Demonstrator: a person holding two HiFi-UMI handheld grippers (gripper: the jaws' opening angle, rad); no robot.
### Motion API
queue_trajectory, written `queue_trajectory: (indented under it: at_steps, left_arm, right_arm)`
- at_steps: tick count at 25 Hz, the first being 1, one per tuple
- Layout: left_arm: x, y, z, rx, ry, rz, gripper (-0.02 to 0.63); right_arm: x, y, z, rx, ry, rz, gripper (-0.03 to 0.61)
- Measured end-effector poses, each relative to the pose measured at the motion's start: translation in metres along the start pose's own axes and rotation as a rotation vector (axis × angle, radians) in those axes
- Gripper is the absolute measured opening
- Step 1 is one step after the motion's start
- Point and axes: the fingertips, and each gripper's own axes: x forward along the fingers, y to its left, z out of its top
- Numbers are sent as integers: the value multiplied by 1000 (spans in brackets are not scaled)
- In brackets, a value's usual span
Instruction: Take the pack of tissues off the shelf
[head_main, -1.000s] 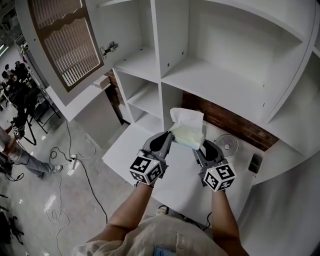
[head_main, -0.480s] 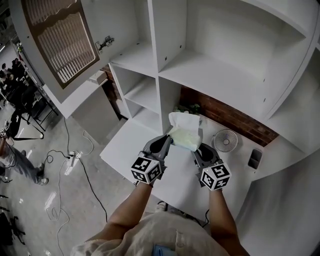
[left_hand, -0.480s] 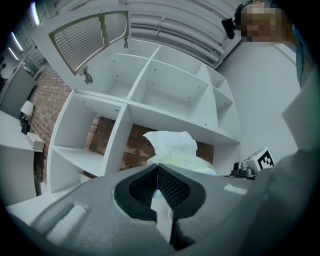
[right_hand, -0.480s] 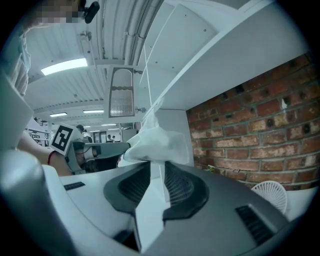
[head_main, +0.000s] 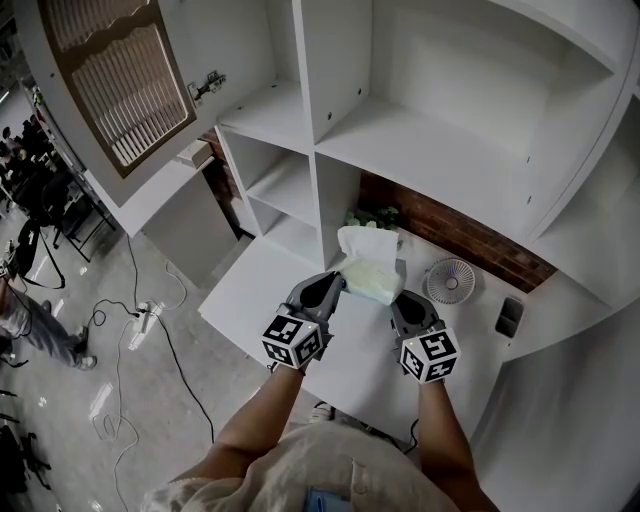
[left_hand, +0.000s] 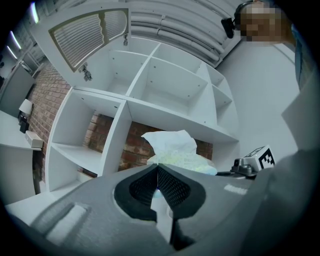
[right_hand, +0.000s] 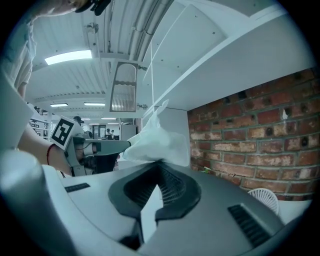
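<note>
The left gripper is clenched on the left edge of the pack of tissues, and the right gripper has its jaws pressed together on the right edge. The pack hangs between them above the white desk, below the empty shelf and near the small fan, with one white sheet standing up from its top

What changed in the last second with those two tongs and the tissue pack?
The right tongs snapped shut from wide open, apparently pinching the right end of the soft pale-green pack of tissues. Nothing was let go. The left tongs stayed clamped on its left end, and the pack stayed held up in front of the white shelves.
</note>
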Motion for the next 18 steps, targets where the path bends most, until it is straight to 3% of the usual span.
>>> queue_trajectory:
  at_steps: [18]
  left_arm:
    - [3,0,3,-9,-10,-9,9]
  right_arm:
    - [2,-4,-1,11,5,-17,15]
